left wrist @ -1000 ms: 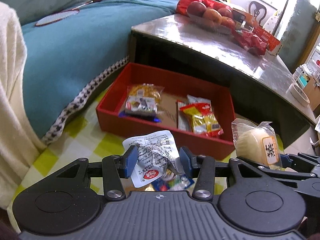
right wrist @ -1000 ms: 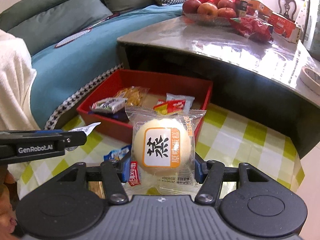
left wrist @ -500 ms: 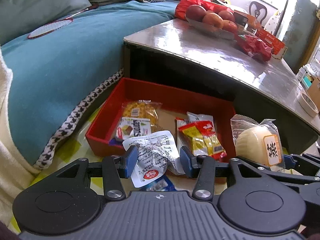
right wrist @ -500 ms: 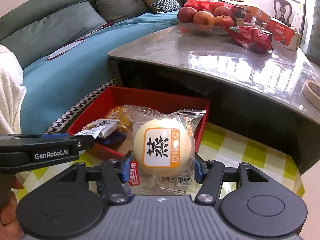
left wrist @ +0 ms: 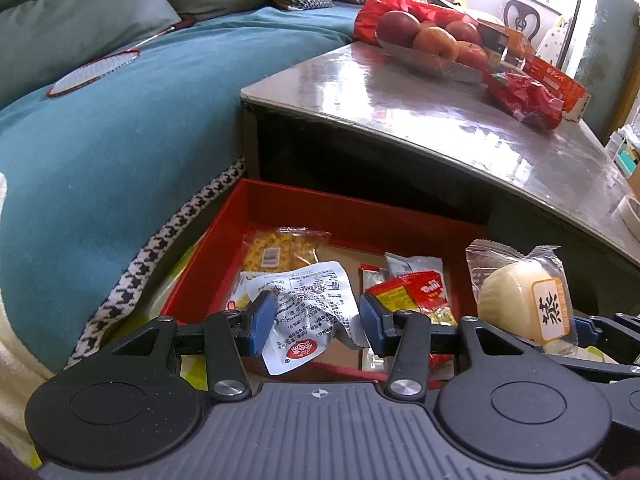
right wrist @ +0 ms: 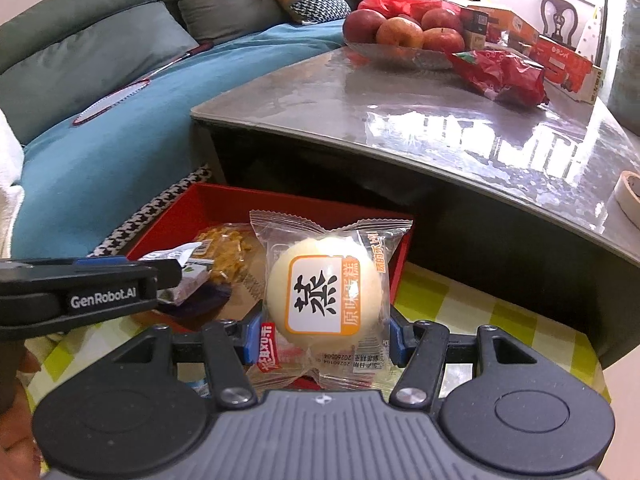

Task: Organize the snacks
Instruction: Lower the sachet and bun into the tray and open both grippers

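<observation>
My left gripper [left wrist: 316, 326] is shut on a crumpled white snack packet [left wrist: 308, 320] and holds it over the near edge of the red box [left wrist: 340, 212]. My right gripper [right wrist: 320, 338] is shut on a clear-wrapped pale steamed cake [right wrist: 324, 290], held above the box's right part [right wrist: 400, 256]; the cake also shows in the left wrist view [left wrist: 520, 300]. Inside the box lie a yellow snack bag [left wrist: 284, 248], a red and yellow packet [left wrist: 416, 292] and other small packets.
The box stands on a yellow-checked floor mat [right wrist: 460, 312] against a low dark table [right wrist: 440, 112] bearing a bowl of apples [right wrist: 400, 36], a red bag [right wrist: 500, 76] and an orange carton. A teal sofa [left wrist: 100, 140] lies to the left.
Both grippers have moved forward and over the red box with their packets still held. The box now lies closer beneath them.
</observation>
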